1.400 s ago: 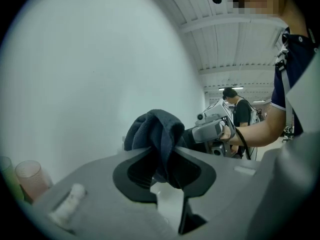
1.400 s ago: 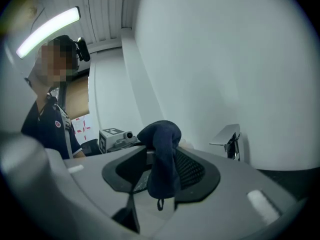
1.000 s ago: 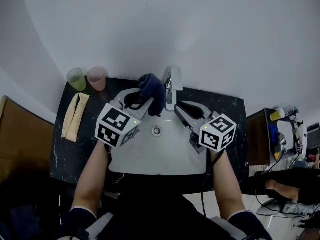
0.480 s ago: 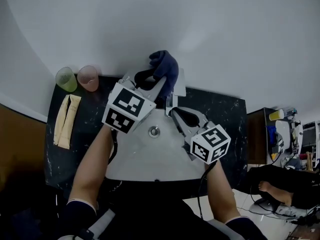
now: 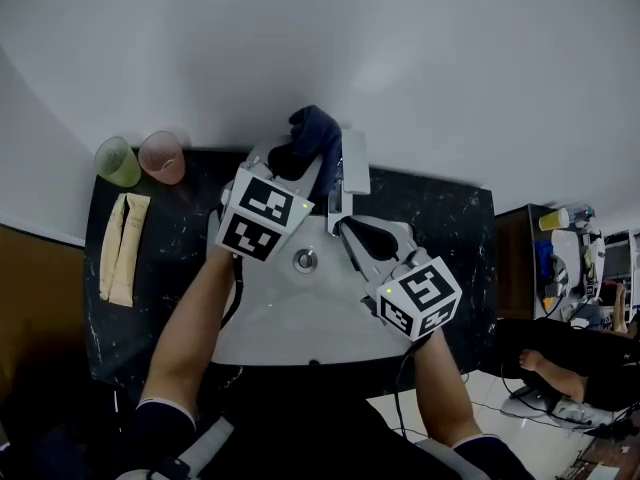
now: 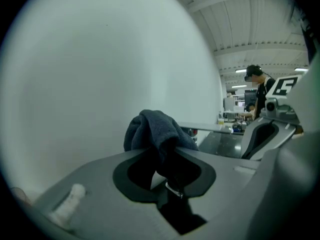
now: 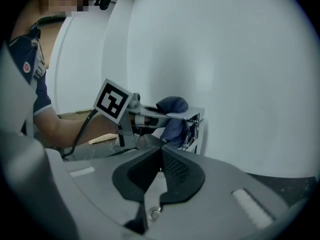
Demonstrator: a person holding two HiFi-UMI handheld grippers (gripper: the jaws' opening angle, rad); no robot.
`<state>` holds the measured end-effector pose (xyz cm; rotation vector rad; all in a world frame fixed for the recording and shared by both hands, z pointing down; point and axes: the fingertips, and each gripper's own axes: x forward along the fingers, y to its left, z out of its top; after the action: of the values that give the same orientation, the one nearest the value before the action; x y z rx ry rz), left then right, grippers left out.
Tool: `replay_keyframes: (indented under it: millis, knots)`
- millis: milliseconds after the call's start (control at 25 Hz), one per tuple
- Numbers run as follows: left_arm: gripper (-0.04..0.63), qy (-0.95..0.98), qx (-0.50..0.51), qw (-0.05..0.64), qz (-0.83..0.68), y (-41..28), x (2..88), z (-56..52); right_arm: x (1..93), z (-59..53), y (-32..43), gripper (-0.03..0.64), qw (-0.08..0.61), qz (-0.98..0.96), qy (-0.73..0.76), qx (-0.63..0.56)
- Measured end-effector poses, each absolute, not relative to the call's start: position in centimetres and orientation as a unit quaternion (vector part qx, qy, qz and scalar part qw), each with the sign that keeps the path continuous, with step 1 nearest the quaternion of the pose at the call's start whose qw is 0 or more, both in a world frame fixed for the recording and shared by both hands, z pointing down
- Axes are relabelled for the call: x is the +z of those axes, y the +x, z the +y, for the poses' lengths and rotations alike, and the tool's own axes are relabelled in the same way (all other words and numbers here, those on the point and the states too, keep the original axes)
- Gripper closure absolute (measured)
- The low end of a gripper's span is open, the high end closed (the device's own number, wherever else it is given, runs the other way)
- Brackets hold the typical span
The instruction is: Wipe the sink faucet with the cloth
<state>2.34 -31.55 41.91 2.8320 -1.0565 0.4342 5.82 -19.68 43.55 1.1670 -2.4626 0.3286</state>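
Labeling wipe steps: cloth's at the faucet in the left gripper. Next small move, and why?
Probably drag the cloth along the flat top of the faucet. The left gripper is shut on the cloth, which appears to lie against that top; the right gripper is shut and empty nearby.

wall [image 5: 450, 68] stands close behind the faucet [image 5: 354, 173]

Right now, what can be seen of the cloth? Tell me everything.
The cloth is dark blue, soft and fuzzy-looking, bunched into a rounded wad. The left tool pinches its lower folds; the bulk bulges above the jaws. It lies against the left side of the chrome faucet, apparently lapping over its flat top.
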Motion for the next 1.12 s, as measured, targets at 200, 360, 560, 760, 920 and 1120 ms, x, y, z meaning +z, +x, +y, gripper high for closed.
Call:
replay_keyframes:
  millis: [200, 360, 560, 760, 920, 1120]
  knots:
    - [0.518, 0.915, 0.223, 0.047, -0.334, 2.7, 46.8, -31.3, 43.5, -19.6, 5.9, 0.61, 0.195, -0.88, 0.417, 0.12]
    - [0.518, 0.904, 0.287, 0.037, -0.316, 2.9, 49.8, -31.1, 43.4, -19.6, 5.9, 0.61, 0.192, -0.88, 0.418, 0.12]
    - [0.52, 0.89, 0.343, 0.022, -0.299, 3.0, 51.8, -31.0, 43.4, -19.6, 5.8, 0.61, 0.188, -0.881, 0.417, 0.12]
    - [0.526, 0.885, 0.369, 0.03, -0.282, 3.1, 53.1, -30.7, 43.3, -19.7, 5.8, 0.611, 0.184, -0.881, 0.418, 0.121]
    - [0.526, 0.881, 0.383, 0.029, -0.276, 3.2, 53.2, -30.7, 43.4, -19.6, 5.8, 0.611, 0.186, -0.88, 0.42, 0.122]
    - [0.528, 0.895, 0.338, 0.026, -0.291, 3.0, 49.7, -31.2, 43.5, -19.6, 5.9, 0.611, 0.188, -0.879, 0.421, 0.121]
